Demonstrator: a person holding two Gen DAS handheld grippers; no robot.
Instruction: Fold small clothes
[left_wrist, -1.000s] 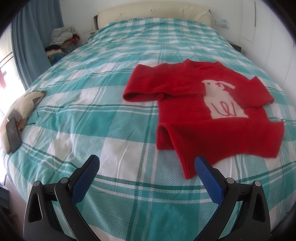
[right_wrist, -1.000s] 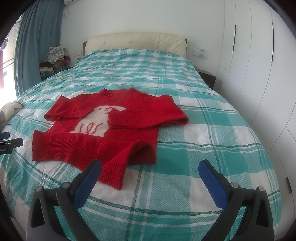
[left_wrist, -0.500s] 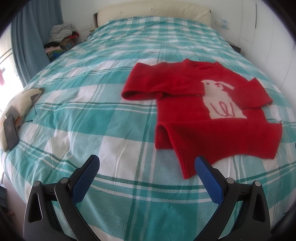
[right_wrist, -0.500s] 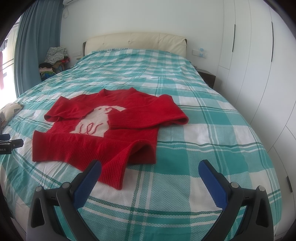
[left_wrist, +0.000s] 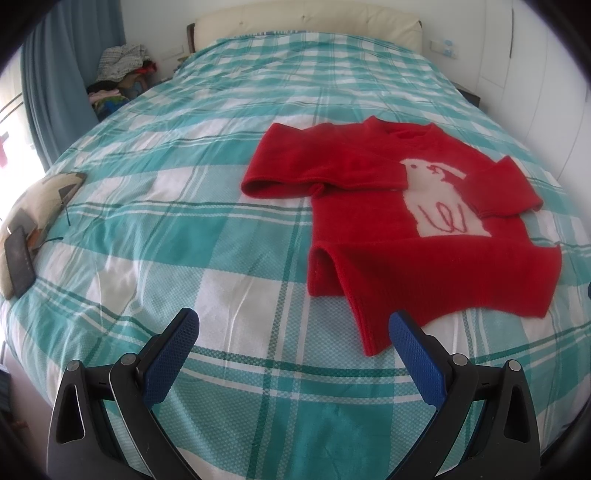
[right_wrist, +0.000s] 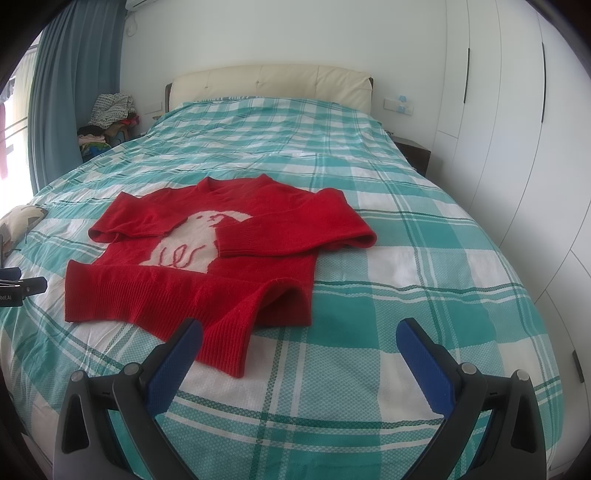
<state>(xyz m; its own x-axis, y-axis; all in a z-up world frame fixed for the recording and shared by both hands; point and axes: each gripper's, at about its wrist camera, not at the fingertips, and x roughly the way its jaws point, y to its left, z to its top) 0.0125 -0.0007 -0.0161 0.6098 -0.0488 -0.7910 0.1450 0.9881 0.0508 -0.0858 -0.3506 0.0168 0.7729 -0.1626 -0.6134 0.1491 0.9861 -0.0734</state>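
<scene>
A small red sweater (left_wrist: 399, 229) with a white bird on its chest lies front up on the teal plaid bed (left_wrist: 207, 221). Both sleeves are folded in across the body, and one hem corner sticks out toward me. It also shows in the right wrist view (right_wrist: 207, 266). My left gripper (left_wrist: 293, 325) is open and empty, above the bed in front of the sweater, its right finger close to the hem corner. My right gripper (right_wrist: 299, 336) is open and empty, just right of that hem corner (right_wrist: 229, 343).
A cushion with a dark phone-like slab (left_wrist: 18, 262) lies at the bed's left edge. A clothes pile (right_wrist: 107, 118) stands by the blue curtain. White wardrobes (right_wrist: 517, 129) line the right side. The left gripper's body (right_wrist: 18, 288) shows at the right view's left edge.
The left view has drifted slightly, so the sweater sits a little lower and further left in it. The right view is almost unchanged. Both grippers stay open.
</scene>
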